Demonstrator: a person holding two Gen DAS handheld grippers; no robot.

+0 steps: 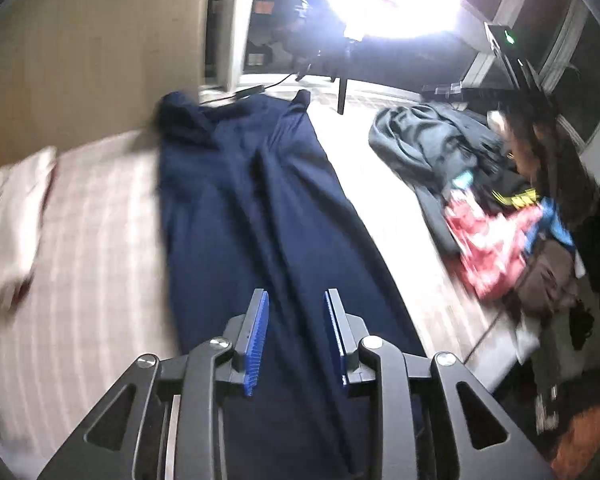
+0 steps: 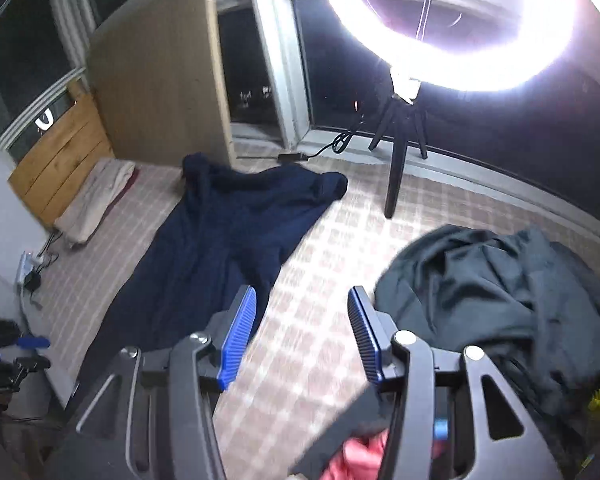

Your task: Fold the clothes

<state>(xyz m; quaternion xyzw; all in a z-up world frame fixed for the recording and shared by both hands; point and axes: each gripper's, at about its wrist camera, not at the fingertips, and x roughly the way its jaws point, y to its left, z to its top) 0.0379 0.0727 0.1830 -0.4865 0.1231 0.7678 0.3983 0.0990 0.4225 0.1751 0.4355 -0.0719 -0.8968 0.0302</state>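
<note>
**Both grippers free above the navy garment**

The navy garment (image 1: 260, 208) lies stretched out flat along the checked bedcover (image 1: 96, 240), its far end bunched near the wooden panel (image 2: 156, 80) and the window frame (image 2: 280, 68). In the right wrist view it runs from the lower left toward the ring light's tripod (image 2: 398, 148), and a black cable (image 2: 332, 146) lies just beyond its far edge.

The left gripper (image 1: 296, 336) hangs over the garment's near end, jaws a little apart — nothing between the blue pads (image 1: 256, 344), only cloth below them. The right gripper (image 2: 302, 334) stands over bare bedcover just beside the garment's edge, jaws wider apart and empty.

To the right sits a heap of unfolded clothes: a grey garment (image 2: 496, 276) on top, a pink piece (image 1: 492, 240) and a brown one (image 1: 548, 280) nearer the bed's edge. A folded pale cloth (image 2: 96, 196) rests by the wooden headboard (image 2: 60, 160). The ring light (image 2: 472, 20) glares at the top — details behind it are washed out.
</note>
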